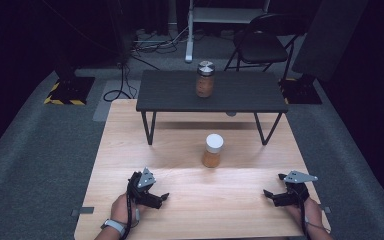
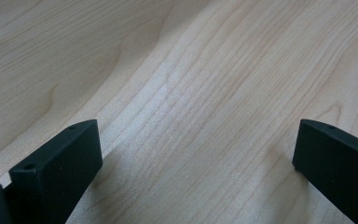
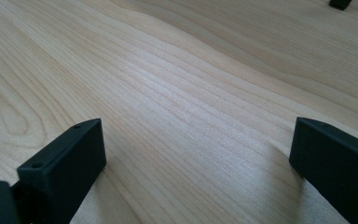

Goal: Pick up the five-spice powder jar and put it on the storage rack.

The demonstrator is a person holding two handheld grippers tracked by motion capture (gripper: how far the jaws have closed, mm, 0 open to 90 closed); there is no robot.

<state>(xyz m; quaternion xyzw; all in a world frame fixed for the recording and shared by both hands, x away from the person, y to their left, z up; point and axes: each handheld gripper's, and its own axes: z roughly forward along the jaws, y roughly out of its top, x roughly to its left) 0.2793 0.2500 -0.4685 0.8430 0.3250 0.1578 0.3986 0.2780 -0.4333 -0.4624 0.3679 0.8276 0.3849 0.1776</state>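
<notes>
**Both claws parked, jars untouched**

Left claw (image 1: 164, 196) & right claw (image 1: 266, 193) rest spread on the near bench (image 1: 190, 210), empty, prob. staged for a reach. White-lidded jar (image 1: 212, 150) stands mid-bench between them; second jar (image 1: 205, 79) on far dark shelf (image 1: 170, 92).

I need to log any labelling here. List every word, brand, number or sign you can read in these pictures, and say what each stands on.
No text can be read.
Jar with white lid on the wooden table: no label legible.
Jar with silver lid on the small dark table: no label legible.
Left gripper and right gripper: no markings legible.
Yellow and black hazard stripes mark a stand base on the floor; a sign, no words.
</notes>
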